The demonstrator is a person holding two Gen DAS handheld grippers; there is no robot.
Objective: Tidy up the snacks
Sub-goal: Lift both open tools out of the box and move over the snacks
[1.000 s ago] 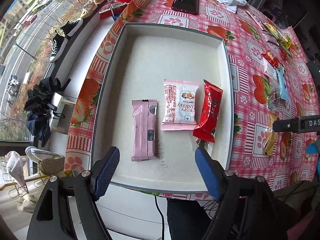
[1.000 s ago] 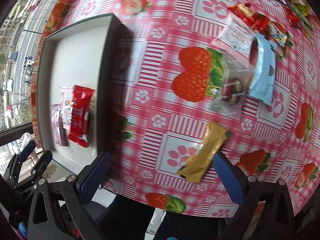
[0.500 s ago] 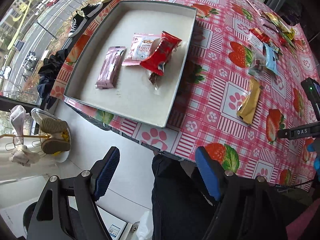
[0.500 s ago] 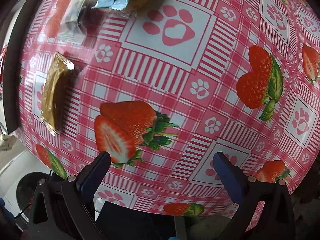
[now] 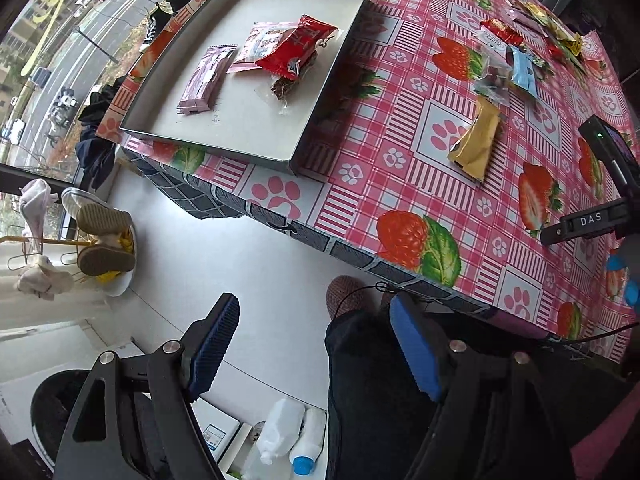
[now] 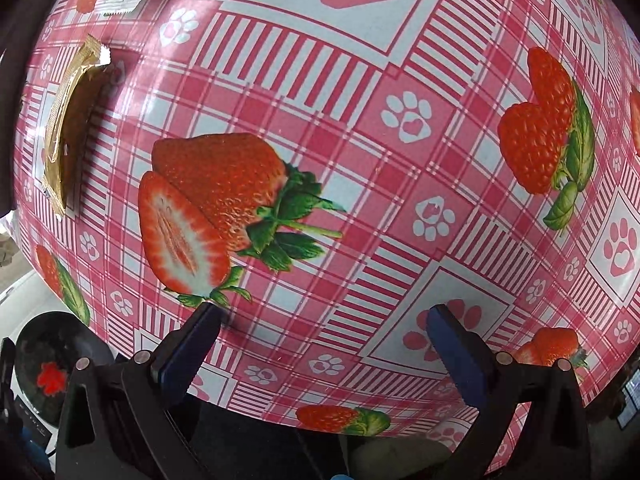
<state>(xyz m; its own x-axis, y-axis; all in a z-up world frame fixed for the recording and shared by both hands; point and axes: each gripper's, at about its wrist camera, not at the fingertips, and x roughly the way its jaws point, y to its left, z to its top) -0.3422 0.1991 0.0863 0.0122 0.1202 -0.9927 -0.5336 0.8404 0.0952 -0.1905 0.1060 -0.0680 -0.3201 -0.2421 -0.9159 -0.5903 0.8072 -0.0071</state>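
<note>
With the left gripper (image 5: 314,344) hanging released and empty off the table edge, the right gripper (image 6: 324,344) stood spread and empty over the strawberry-print tablecloth (image 6: 360,128), the flat gold foil snack bar (image 6: 70,128) lying well left; it should probably centre across the bar's narrow width before clenching.

Left tongs (image 5: 314,344) withdrew from above the tray (image 5: 304,148) to beyond the table (image 5: 360,184) edge, over the floor (image 5: 224,256) and the person's dark-clad leg (image 5: 360,392). Right tongs (image 6: 324,344) descended close to the tablecloth; gold packet (image 6: 70,128) shifted to far left of view.
</note>
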